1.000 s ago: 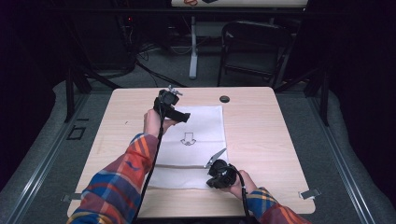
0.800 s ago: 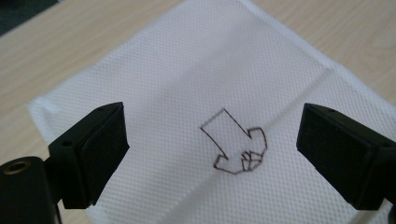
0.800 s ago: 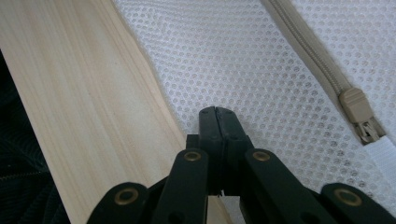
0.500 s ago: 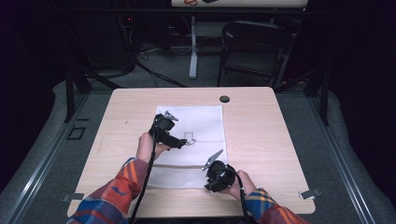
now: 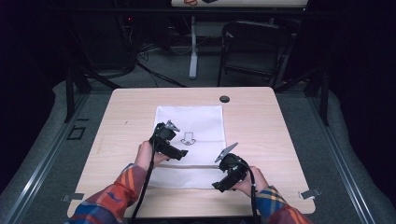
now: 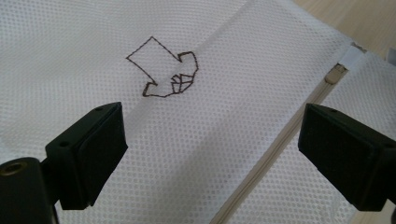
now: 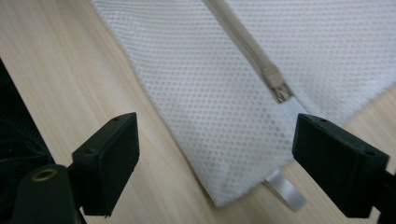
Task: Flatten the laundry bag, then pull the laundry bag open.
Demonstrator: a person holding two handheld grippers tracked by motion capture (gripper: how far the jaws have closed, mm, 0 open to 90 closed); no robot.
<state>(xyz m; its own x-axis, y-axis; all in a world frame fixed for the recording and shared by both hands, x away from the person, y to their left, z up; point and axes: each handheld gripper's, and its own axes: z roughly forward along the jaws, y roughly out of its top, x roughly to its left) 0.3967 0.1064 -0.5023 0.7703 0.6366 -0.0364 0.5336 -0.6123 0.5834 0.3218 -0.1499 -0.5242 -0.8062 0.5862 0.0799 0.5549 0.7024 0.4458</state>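
A white mesh laundry bag [image 5: 189, 140] lies flat in the middle of the bench [image 5: 121, 116], its near edge close to the bench's front edge, with bare wood open on both sides and beyond it. A zipper [image 7: 261, 60] runs across the bag near its front; its pull [image 7: 279, 91] sits by the bag's right corner, where a small white tab [image 7: 285, 189] sticks out. A stitched arrow mark [image 6: 163, 70] shows mid-bag. The left gripper [image 5: 180, 154] hovers over the bag just above the zipper, fingers [image 6: 93, 149] spread wide and holding nothing. The right gripper [image 5: 219, 185] sits at the bag's front right corner; its fingers [image 7: 112, 158] have just been opening and stand wide, empty, the corner lying below them.
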